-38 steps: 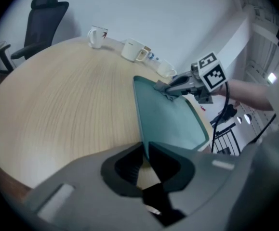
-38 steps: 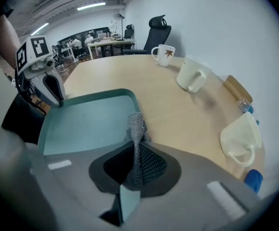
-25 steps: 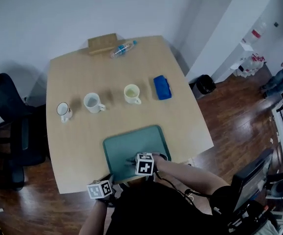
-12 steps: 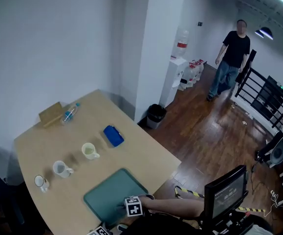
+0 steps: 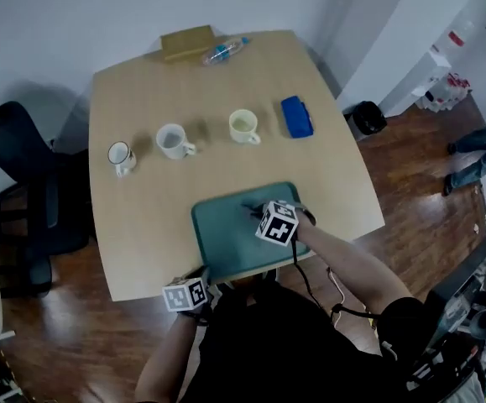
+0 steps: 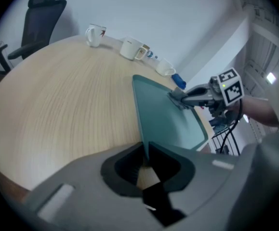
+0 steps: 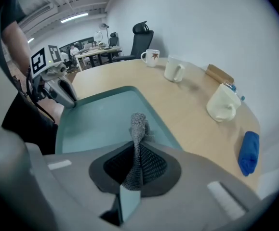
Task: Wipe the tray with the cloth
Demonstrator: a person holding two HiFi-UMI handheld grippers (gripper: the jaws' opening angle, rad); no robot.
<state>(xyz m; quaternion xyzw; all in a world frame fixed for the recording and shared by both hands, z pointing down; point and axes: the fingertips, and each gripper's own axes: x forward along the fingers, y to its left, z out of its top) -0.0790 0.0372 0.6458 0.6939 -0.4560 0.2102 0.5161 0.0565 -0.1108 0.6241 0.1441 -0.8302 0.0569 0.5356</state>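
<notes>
A teal tray [image 5: 226,238] lies at the table's near edge. My left gripper [image 5: 202,277] is shut on the rim of its near left corner; the thin rim [image 6: 145,150] stands between the jaws in the left gripper view. My right gripper [image 5: 255,211] is shut on a grey mesh cloth [image 7: 138,129] and holds it down on the tray's far right part [image 7: 105,114]. From the left gripper view, the cloth [image 6: 174,96] touches the tray floor [image 6: 163,117] under the right gripper [image 6: 190,96]. The left gripper [image 7: 64,93] shows at the tray's corner in the right gripper view.
Beyond the tray stand three mugs [image 5: 121,155] [image 5: 173,141] [image 5: 244,126] in a row, with a blue case [image 5: 296,116] to their right. A bottle [image 5: 224,51] and a brown block [image 5: 187,42] lie at the far edge. A black chair [image 5: 24,191] stands left of the table.
The head camera swung away and back. My right gripper has carried the cloth from the tray's near edge toward its far side. The left gripper still holds the same corner.
</notes>
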